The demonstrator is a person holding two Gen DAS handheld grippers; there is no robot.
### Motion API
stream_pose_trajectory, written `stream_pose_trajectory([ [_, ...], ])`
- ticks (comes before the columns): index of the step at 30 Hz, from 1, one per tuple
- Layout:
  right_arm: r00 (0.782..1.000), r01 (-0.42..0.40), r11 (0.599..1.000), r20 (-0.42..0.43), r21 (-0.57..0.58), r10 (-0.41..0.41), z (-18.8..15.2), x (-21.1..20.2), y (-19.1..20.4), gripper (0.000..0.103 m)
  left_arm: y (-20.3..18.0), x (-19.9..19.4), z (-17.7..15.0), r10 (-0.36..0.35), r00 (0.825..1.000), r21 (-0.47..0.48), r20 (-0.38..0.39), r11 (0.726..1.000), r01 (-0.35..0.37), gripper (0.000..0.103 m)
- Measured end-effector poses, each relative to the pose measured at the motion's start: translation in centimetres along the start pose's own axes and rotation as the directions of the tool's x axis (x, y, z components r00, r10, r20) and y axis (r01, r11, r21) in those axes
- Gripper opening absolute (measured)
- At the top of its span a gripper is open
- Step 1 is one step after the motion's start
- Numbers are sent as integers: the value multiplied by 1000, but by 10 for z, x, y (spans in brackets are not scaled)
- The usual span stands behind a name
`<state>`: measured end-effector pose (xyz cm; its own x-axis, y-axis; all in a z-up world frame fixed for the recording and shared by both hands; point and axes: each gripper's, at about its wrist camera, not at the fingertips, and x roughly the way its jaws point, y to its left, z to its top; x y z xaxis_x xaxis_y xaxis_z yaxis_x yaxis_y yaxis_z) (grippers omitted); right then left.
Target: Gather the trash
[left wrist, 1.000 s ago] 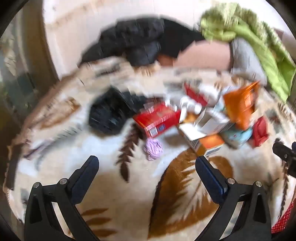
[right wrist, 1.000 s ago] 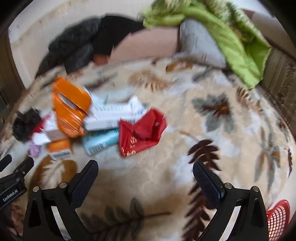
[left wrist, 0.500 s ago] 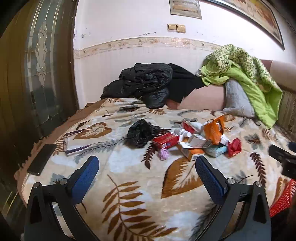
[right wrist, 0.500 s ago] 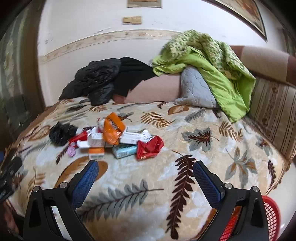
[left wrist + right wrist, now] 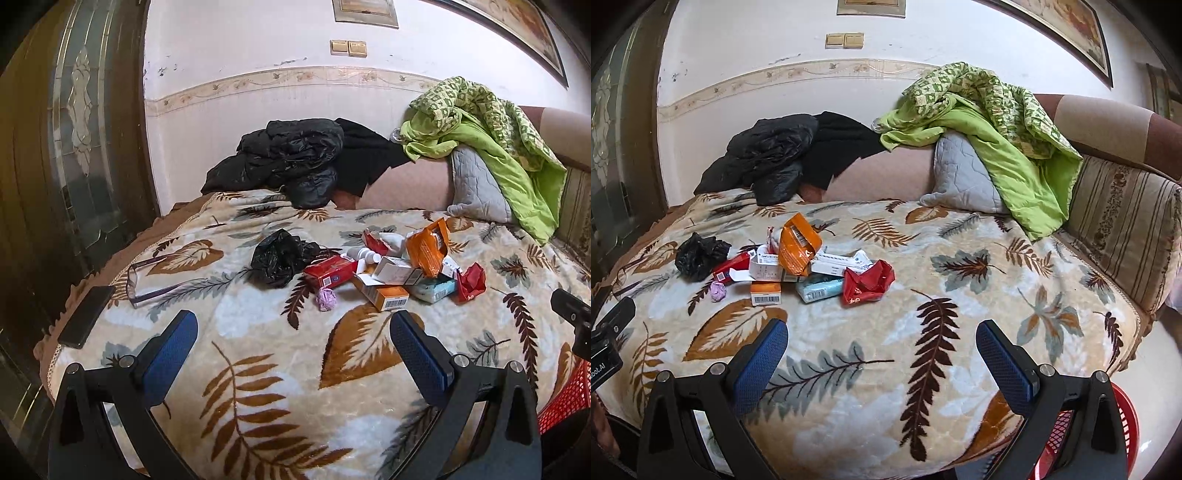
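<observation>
A pile of trash lies mid-bed on the leaf-patterned blanket [image 5: 258, 369]: a crumpled black plastic bag [image 5: 279, 256], a red box [image 5: 330, 273], an orange pouch [image 5: 428, 245], an orange-white carton [image 5: 388, 295], a teal packet [image 5: 434, 290], a crumpled red wrapper [image 5: 471, 282] and a small purple wad [image 5: 325, 298]. The same pile shows in the right wrist view, with the orange pouch [image 5: 798, 249] and red wrapper [image 5: 868, 282]. My left gripper [image 5: 293, 338] is open and empty, well short of the pile. My right gripper [image 5: 881, 343] is open and empty, back from the pile.
A red mesh basket [image 5: 1078, 435] stands on the floor at the bed's near right corner. Glasses [image 5: 147, 277] and a black phone [image 5: 86, 315] lie on the bed's left side. Black jackets [image 5: 291, 158], a grey pillow [image 5: 960, 177] and a green quilt [image 5: 997, 129] are at the back.
Both grippers have pulled back and risen from close above the trash. The whole bed and the wall are now in view. Both jaws stay open.
</observation>
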<state>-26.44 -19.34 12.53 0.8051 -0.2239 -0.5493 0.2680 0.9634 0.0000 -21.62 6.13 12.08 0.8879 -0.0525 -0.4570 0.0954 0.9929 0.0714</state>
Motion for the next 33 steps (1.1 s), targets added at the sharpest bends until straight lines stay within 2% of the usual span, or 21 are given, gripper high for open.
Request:
stream_pose_trajectory([
  [33, 1000, 9, 1000, -3, -21, -9, -3, 3, 4, 102, 8, 3, 0, -2, 1000, -21, -2, 1000, 2, 103],
])
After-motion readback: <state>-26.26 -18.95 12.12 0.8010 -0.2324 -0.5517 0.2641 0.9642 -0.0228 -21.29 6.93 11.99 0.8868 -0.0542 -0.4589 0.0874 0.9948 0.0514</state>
